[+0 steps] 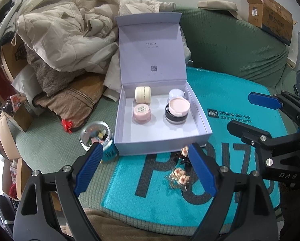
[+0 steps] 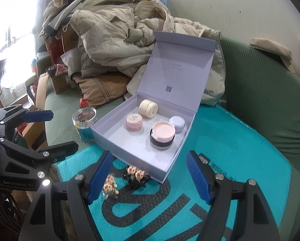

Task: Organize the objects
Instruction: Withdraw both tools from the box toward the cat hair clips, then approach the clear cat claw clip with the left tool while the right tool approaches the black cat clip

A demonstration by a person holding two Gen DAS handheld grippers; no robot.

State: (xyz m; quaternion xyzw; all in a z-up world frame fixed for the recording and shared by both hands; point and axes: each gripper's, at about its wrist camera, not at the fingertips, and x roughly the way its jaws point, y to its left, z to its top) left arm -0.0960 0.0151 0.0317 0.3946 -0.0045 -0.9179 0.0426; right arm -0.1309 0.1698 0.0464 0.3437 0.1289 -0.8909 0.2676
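A: Where do the loose bits lie from the box point(image 1: 160, 140)?

B: Two hair clips sit on the teal mat point(image 1: 240, 104), just off the near wall of the lavender box. The dark clip point(image 2: 136, 175) is almost against the box's near corner; the pale clip point(image 2: 110, 184) lies a little farther out from the box, towards us.

A: Which claw is nearer them?

B: Hard to call. In the left wrist view the pale clip lies between the left claw point(image 1: 148, 167) fingers, closer to the right-hand one. In the right wrist view both clips sit by the left-hand finger of the right claw point(image 2: 150, 176). I'd judge the left claw better lined up on the pale clip.

A: State of the claws?

B: Both stand wide and hold nothing.

A: And the rest?

B: Four small cosmetic pots are already inside the box, its lid propped upright. A glass jar point(image 1: 95, 135) of small bits stands just left of the box, beside its near-left corner.

A: Long axis of the clips?

B: Too small and tangled to tell.
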